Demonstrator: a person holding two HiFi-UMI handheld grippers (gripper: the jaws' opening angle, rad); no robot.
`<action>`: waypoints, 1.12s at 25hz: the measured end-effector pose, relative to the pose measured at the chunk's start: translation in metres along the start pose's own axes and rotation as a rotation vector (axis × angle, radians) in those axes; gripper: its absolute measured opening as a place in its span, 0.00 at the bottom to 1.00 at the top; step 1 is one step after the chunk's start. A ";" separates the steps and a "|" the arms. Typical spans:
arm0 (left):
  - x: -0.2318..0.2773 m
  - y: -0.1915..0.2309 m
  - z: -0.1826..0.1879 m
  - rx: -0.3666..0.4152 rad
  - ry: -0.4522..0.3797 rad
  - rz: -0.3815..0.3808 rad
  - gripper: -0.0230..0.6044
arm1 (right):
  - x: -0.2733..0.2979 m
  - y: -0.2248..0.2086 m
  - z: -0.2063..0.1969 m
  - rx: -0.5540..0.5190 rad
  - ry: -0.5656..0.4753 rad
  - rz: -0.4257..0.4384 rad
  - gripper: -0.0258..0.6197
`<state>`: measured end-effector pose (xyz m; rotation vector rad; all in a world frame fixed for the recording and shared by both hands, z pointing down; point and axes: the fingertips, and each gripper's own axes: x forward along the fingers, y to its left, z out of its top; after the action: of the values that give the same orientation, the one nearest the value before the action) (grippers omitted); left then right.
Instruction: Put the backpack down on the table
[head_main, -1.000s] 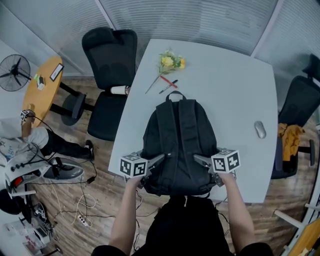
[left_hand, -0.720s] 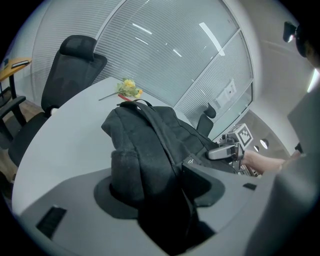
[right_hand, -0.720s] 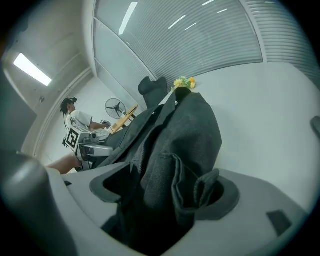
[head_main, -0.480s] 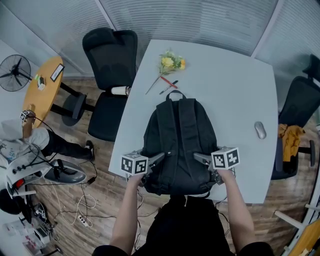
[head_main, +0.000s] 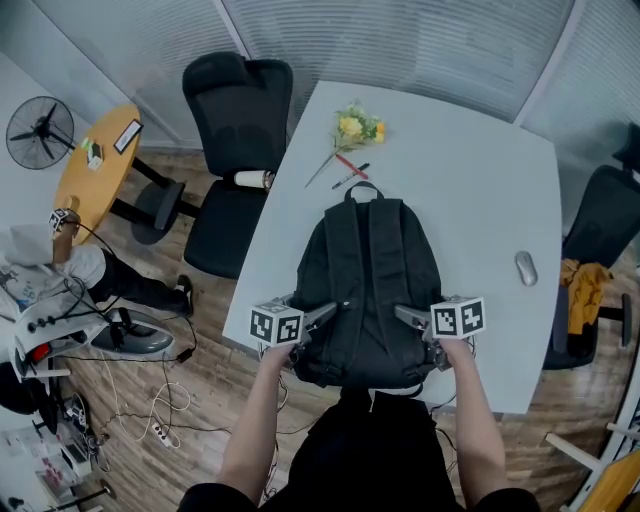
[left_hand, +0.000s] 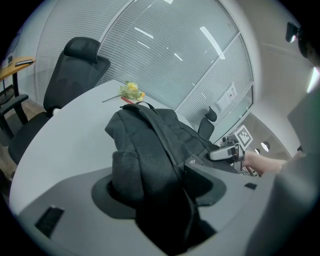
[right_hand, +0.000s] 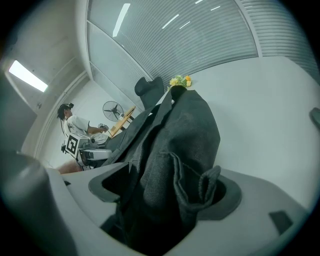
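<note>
In the head view, we see the black fabric backpack (head_main: 368, 285) lying flat, straps up, on the pale grey surface (head_main: 480, 190), with its bottom end at the near edge. The left gripper (head_main: 322, 316) and the right gripper (head_main: 408, 317) sit at the backpack's lower left and lower right corners. Beyond the backpack's top handle lie a bunch of yellow flowers (head_main: 355, 128), a slim red pen (head_main: 350, 166) and a black pen (head_main: 350, 177). A grey rounded computer mouse (head_main: 526, 268) rests to the backpack's right, well apart. A black mesh office chair (head_main: 235, 130) stands off the surface, to the backpack's left.

In the left gripper view, the left gripper (left_hand: 160, 192) has just been opening. Its jaws stand wide, with a bunched fold of the backpack's (left_hand: 145, 140) matte woven cloth loose between them.

In the right gripper view, the right gripper (right_hand: 165, 195) has likewise just been opening. A creased fold of the backpack (right_hand: 185, 135) lies between its wide jaws, leaning on one side and not pinched.
</note>
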<state>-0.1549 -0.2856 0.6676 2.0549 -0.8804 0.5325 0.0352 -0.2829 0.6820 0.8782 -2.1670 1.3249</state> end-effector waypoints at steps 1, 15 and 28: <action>-0.002 0.000 0.000 0.001 -0.005 -0.002 0.47 | 0.000 0.001 0.000 0.001 -0.004 -0.001 0.69; -0.026 0.006 -0.003 -0.041 -0.061 0.006 0.47 | -0.027 -0.001 -0.004 -0.019 -0.054 -0.091 0.70; -0.067 0.004 -0.015 0.004 -0.095 0.050 0.46 | -0.068 0.011 -0.011 -0.063 -0.155 -0.219 0.66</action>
<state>-0.2037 -0.2485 0.6361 2.0802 -0.9889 0.4667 0.0750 -0.2499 0.6355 1.1897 -2.1410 1.1082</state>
